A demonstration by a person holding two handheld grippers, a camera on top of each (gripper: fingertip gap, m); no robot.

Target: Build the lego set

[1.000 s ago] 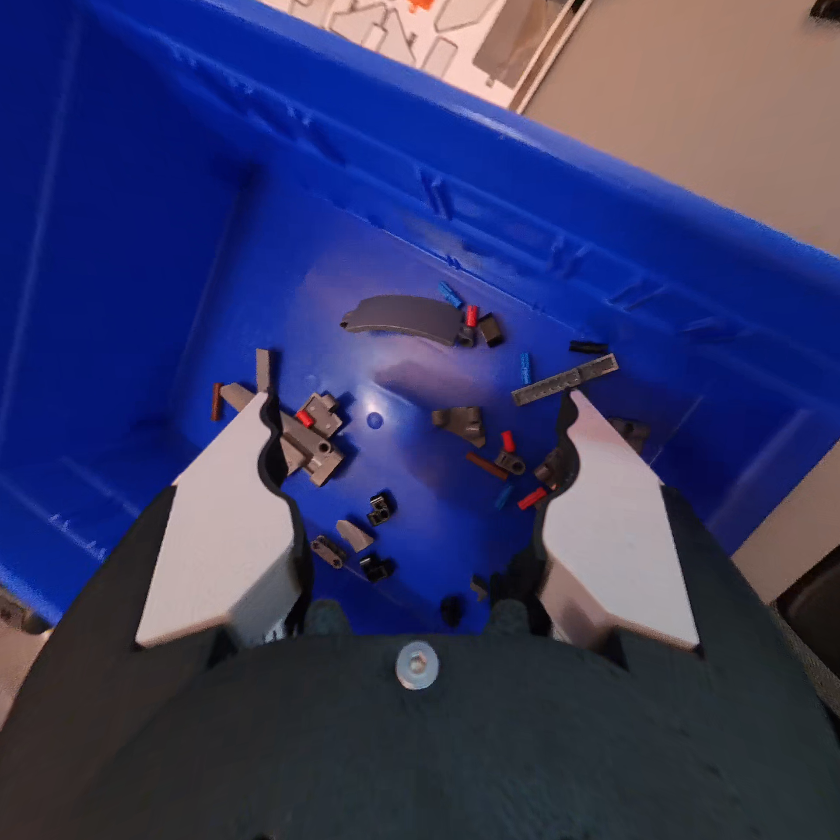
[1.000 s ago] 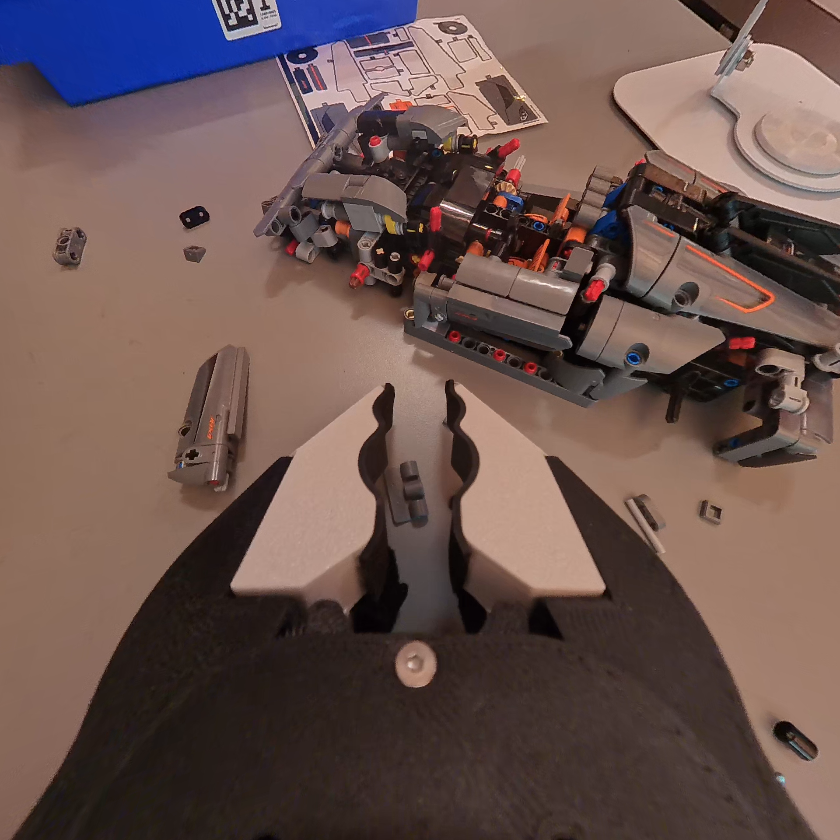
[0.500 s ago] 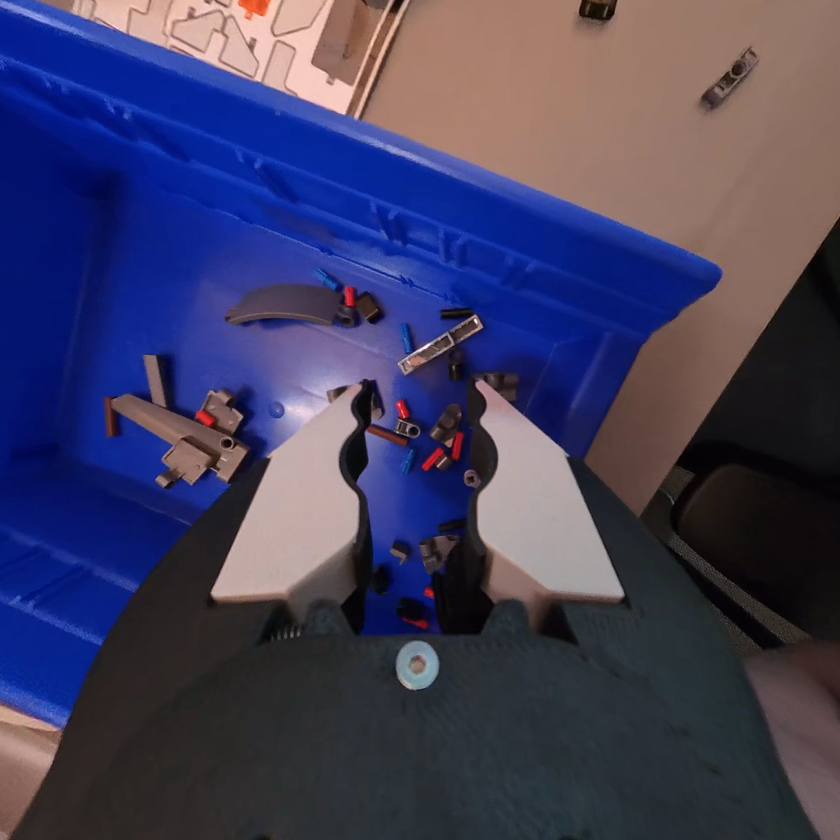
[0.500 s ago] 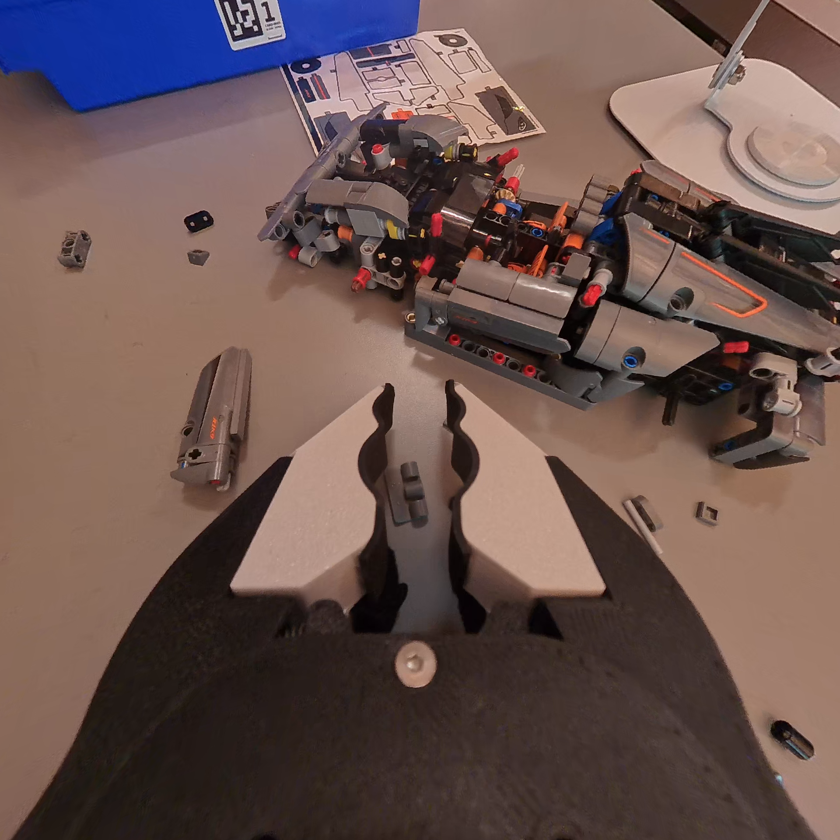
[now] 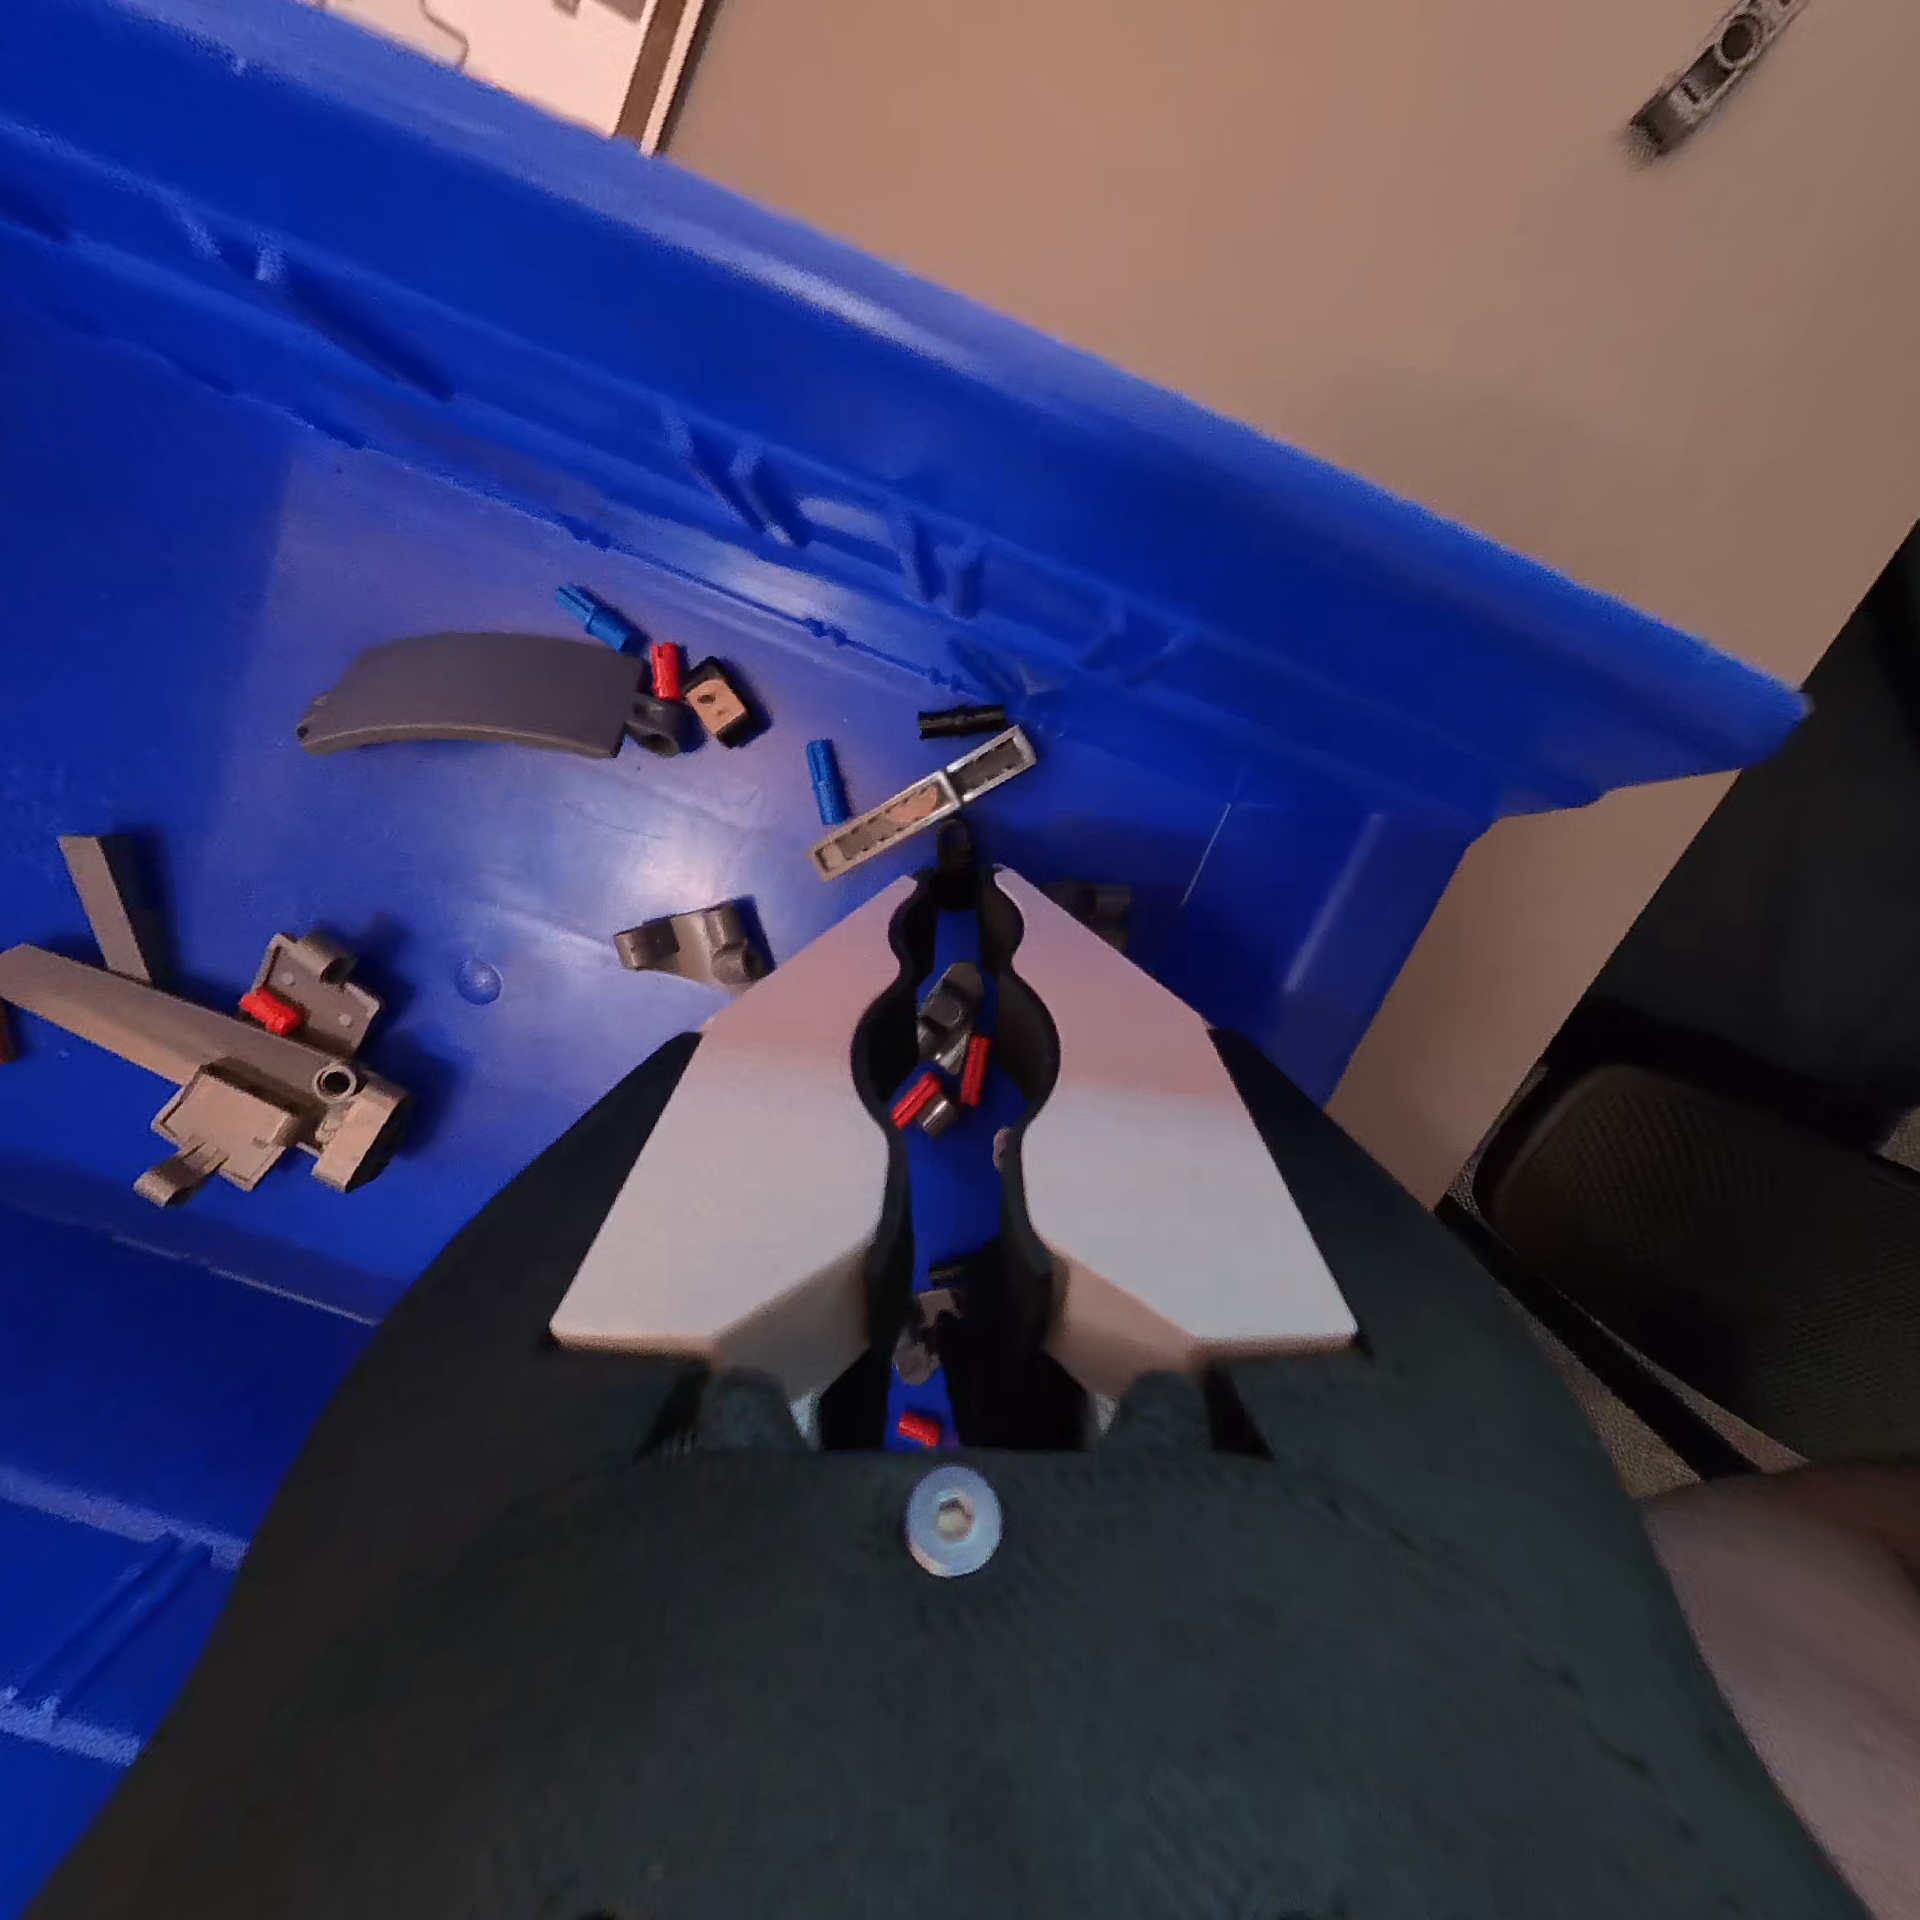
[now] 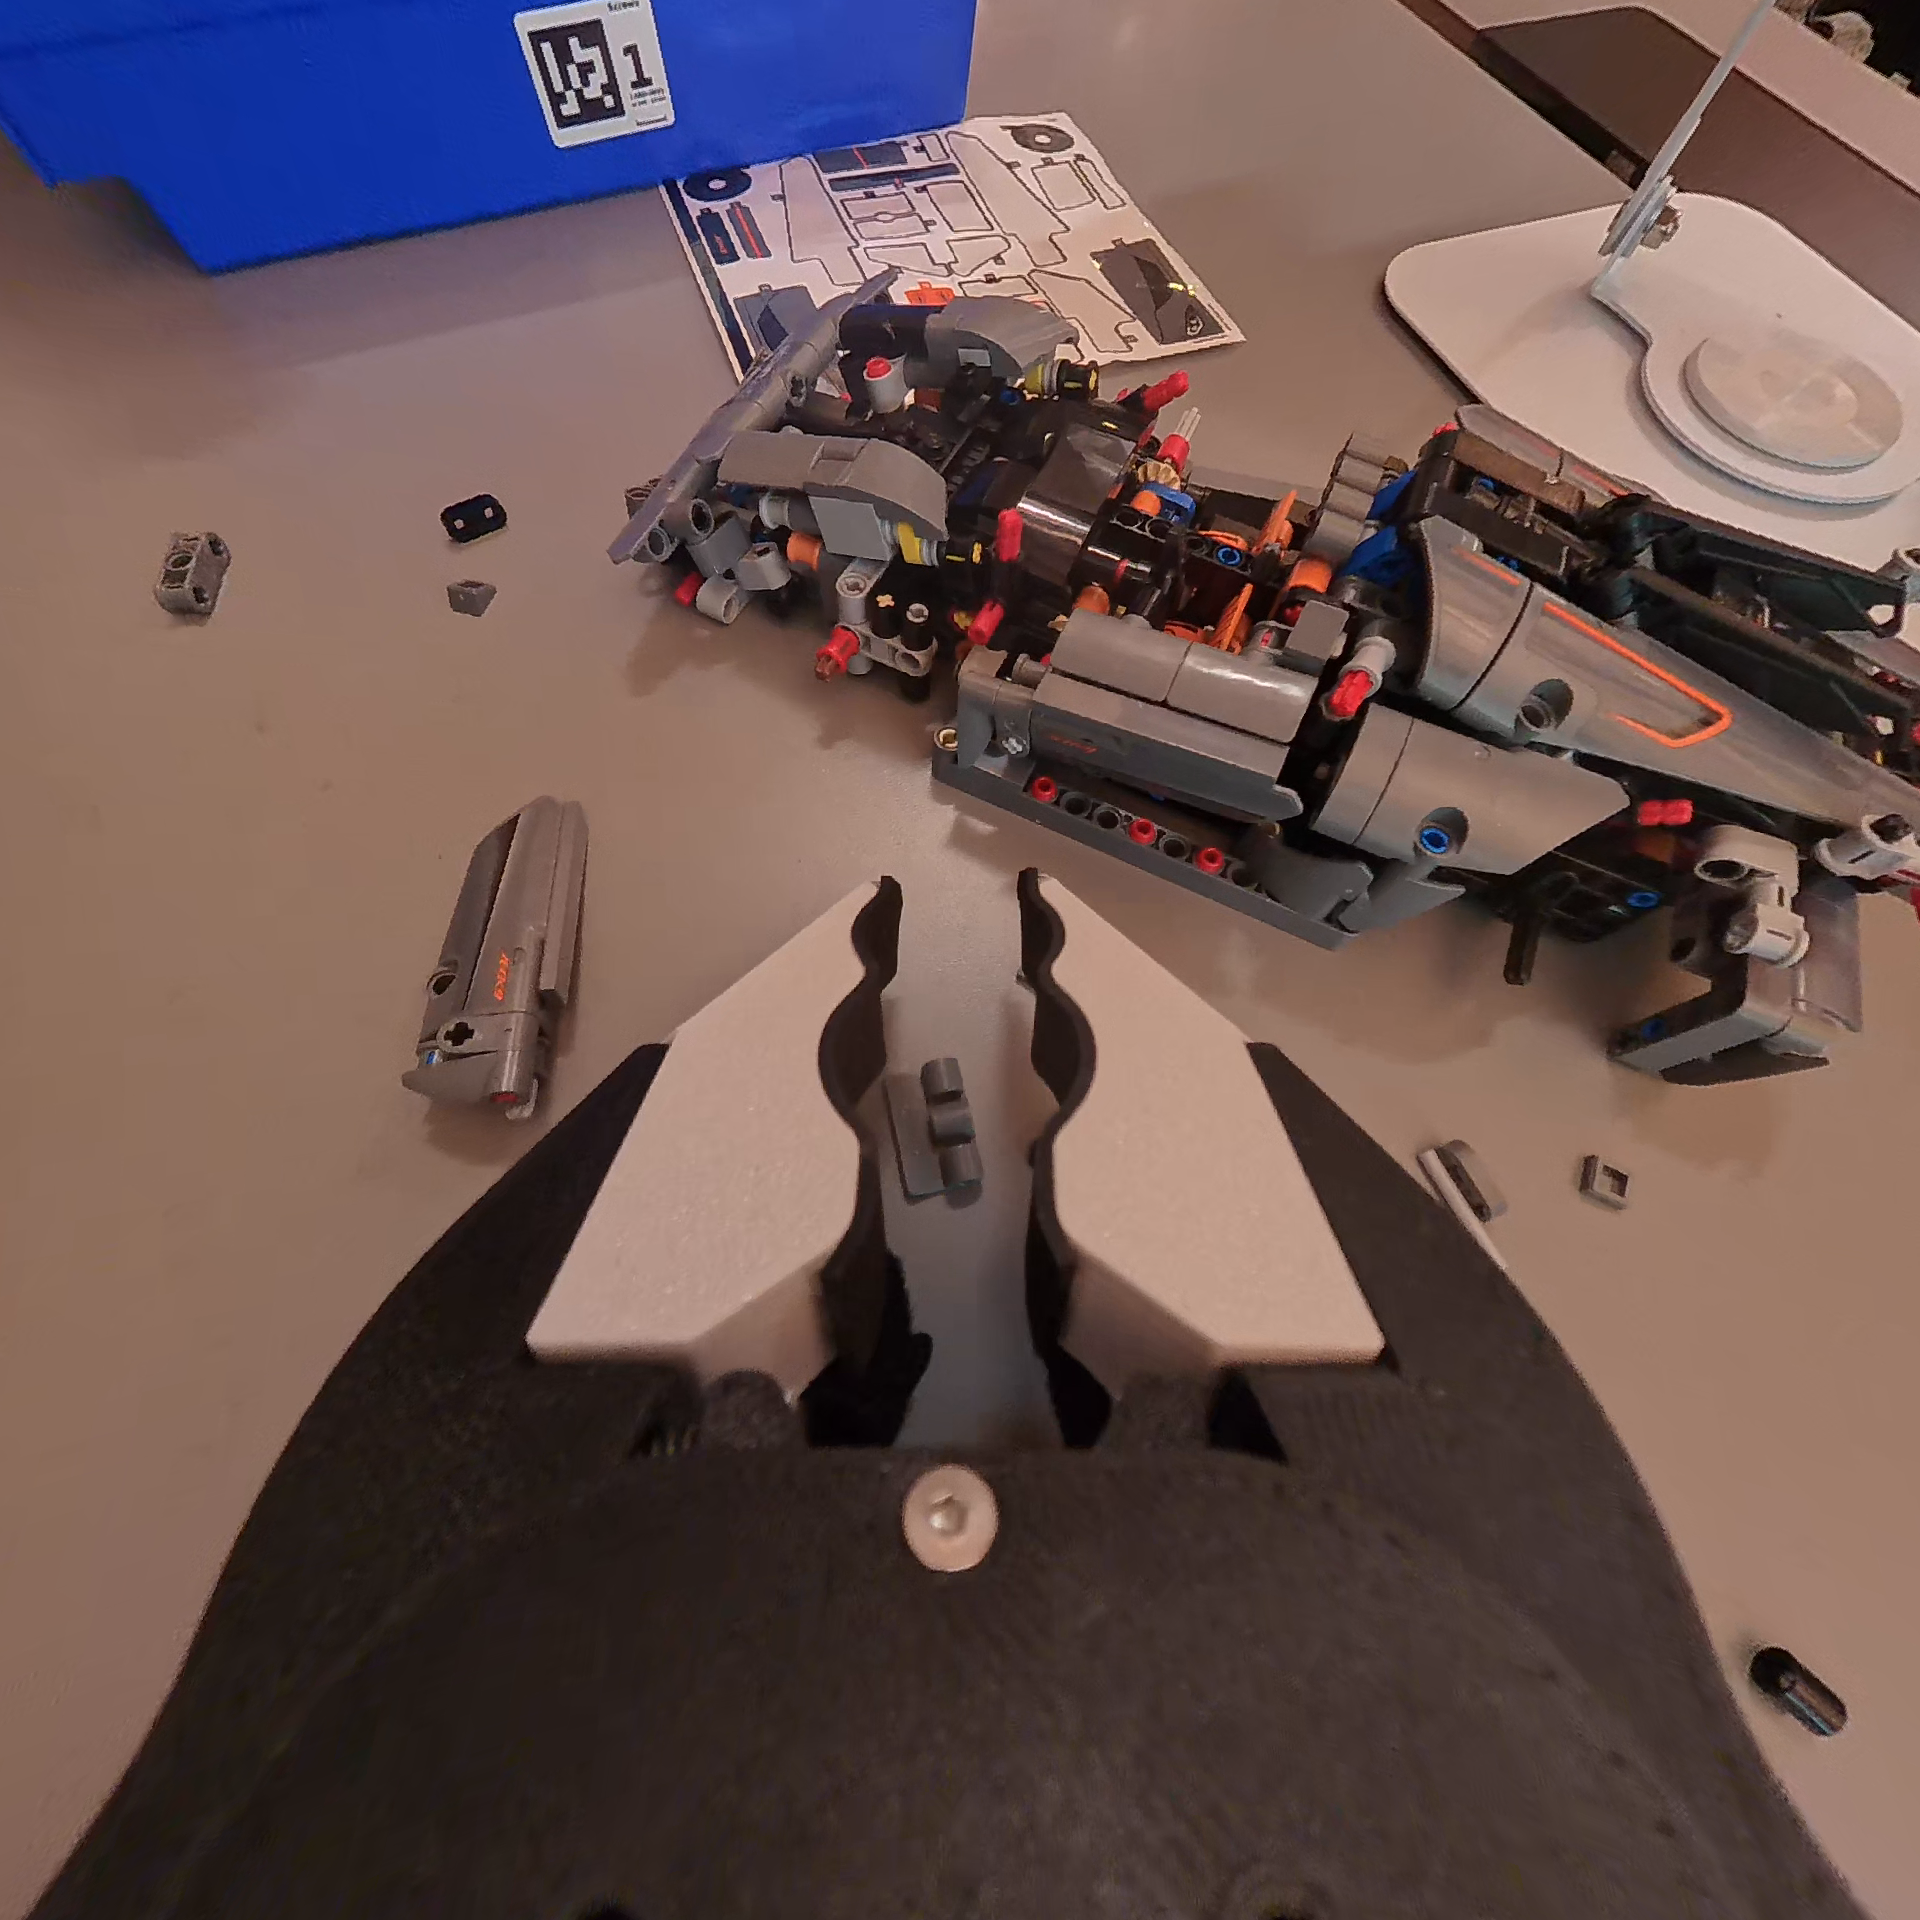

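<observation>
Your left tongs (image 5: 954, 883) work inside the blue bin (image 5: 1143, 582); your right tongs (image 6: 958, 883) hover over the desk (image 6: 312, 935).
Left tongs are nearly closed near the bin's right wall, tips at a small black pin (image 5: 952, 847), grip unclear; loose grey and red pieces lie leftward. Right tongs are slightly parted, empty, above a small grey piece (image 6: 935, 1138); the half-built lego model (image 6: 1299, 644) lies ahead-right.
</observation>
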